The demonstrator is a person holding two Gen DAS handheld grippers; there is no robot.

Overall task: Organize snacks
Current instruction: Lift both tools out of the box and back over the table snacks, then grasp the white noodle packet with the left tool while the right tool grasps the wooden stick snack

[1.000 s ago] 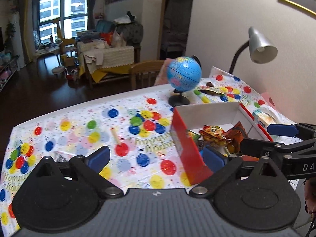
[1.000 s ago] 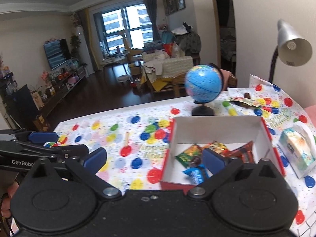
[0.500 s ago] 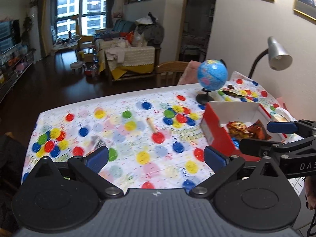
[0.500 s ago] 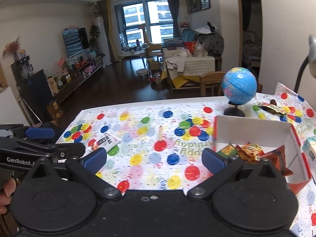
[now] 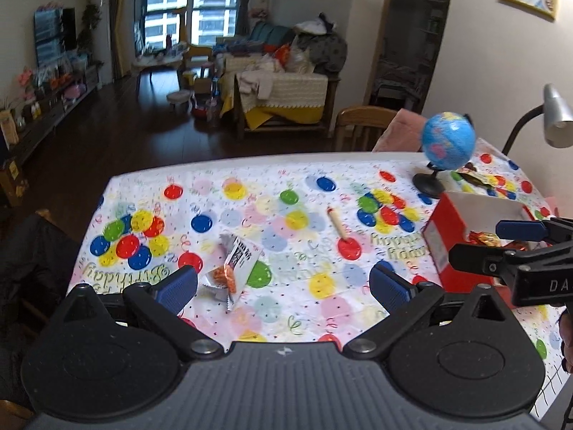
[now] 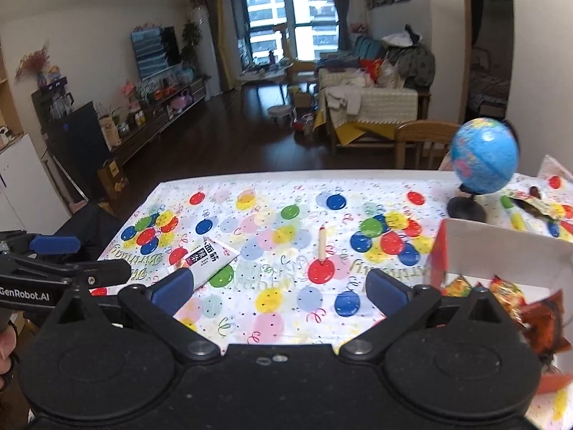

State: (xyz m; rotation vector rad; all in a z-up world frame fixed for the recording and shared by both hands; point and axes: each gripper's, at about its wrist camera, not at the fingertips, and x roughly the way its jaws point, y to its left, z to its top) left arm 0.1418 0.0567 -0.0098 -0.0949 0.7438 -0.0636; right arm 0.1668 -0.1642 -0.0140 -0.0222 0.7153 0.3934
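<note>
A white snack packet (image 5: 234, 267) with black print lies on the balloon-print tablecloth, just ahead of my left gripper's left finger; it also shows in the right wrist view (image 6: 209, 258). A thin stick snack (image 5: 336, 224) lies mid-table, seen too in the right wrist view (image 6: 322, 243). A red box with white inside (image 5: 447, 233) stands at the right and holds several snack packets (image 6: 515, 295). My left gripper (image 5: 283, 285) is open and empty. My right gripper (image 6: 279, 286) is open and empty, beside the box (image 6: 501, 247).
A blue globe (image 5: 447, 141) on a black stand is at the table's far right, with a grey desk lamp (image 5: 555, 116) behind. More wrappers (image 6: 537, 204) lie past the box. A wooden chair (image 5: 361, 127) stands at the far edge.
Both grippers have swung left and pulled back from the red box. The white snack packet has come into view near the left fingers. Both stay open.
</note>
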